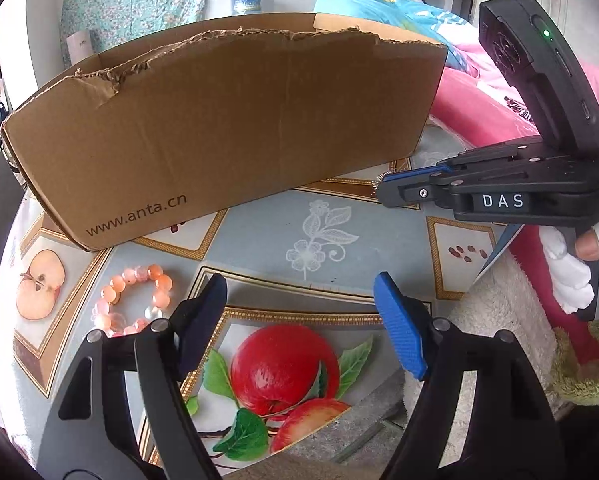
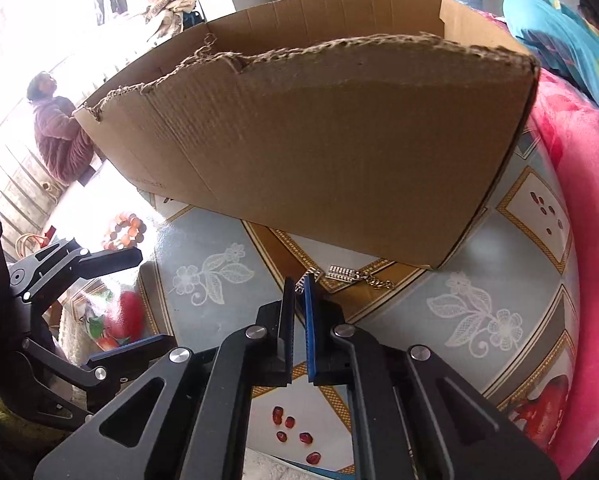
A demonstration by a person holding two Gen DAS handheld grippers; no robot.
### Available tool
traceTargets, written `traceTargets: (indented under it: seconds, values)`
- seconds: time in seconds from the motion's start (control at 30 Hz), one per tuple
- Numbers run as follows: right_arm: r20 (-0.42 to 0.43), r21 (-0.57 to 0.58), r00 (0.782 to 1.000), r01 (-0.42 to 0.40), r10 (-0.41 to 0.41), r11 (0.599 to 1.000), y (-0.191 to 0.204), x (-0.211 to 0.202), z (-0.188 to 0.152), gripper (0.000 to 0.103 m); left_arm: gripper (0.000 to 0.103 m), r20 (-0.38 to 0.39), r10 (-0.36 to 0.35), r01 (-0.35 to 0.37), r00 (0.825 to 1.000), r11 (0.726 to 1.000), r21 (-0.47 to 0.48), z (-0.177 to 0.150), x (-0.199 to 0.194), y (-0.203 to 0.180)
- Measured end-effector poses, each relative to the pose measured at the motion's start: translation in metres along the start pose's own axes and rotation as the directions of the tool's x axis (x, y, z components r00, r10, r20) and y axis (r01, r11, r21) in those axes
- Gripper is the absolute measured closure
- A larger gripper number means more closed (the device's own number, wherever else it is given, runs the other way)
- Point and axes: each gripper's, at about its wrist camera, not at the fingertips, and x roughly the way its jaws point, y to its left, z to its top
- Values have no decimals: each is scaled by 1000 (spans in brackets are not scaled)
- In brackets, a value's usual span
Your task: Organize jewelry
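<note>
My right gripper (image 2: 297,292) has its jaws pinched on one end of the silver chain (image 2: 351,274), which lies on the bench (image 2: 479,280) before the cardboard box (image 2: 339,152). My left gripper (image 1: 299,308) jaws stand wide and empty, beside the pink bead bracelet (image 1: 135,300).

Home, lived-in room: fruit-print tablecloth (image 1: 259,236) on the table, pink blanket (image 2: 591,208) along its edge, floral curtain (image 1: 139,0) behind, torn cardboard box (image 1: 227,128), clothes pile (image 2: 171,0), two people in background.
</note>
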Motion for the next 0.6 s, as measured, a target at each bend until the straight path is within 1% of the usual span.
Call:
traceTargets:
  seconds: [0.2,0.27,0.3,0.37,0.47,0.53,0.6]
  values:
    - [-20,-5,994,-111,111,994,19,12,6,98,31,1,4,-4,1000,1000,2,-2,-1,0]
    - [-18,-25,993,-121,121,992,25,12,7,98,31,1,5,-5,1000,1000,-1,-3,-2,1]
    - [-10,-35,994,-109,108,993,27,10,9,98,31,1,6,-6,1000,1000,-1,-4,-3,1]
    - [11,-35,998,-66,66,997,19,4,12,98,31,3,6,-6,1000,1000,-2,-5,-4,2]
    - [36,4,999,-7,7,1000,3,-6,13,98,31,5,2,-2,1000,1000,-4,-5,-5,2]
    - [29,33,999,17,-18,999,-7,-8,11,98,31,7,1,-1,1000,1000,-4,-4,-4,3]
    - [14,51,1000,17,-18,999,-12,-4,10,98,31,9,-2,2,1000,1000,-5,-3,-3,2]
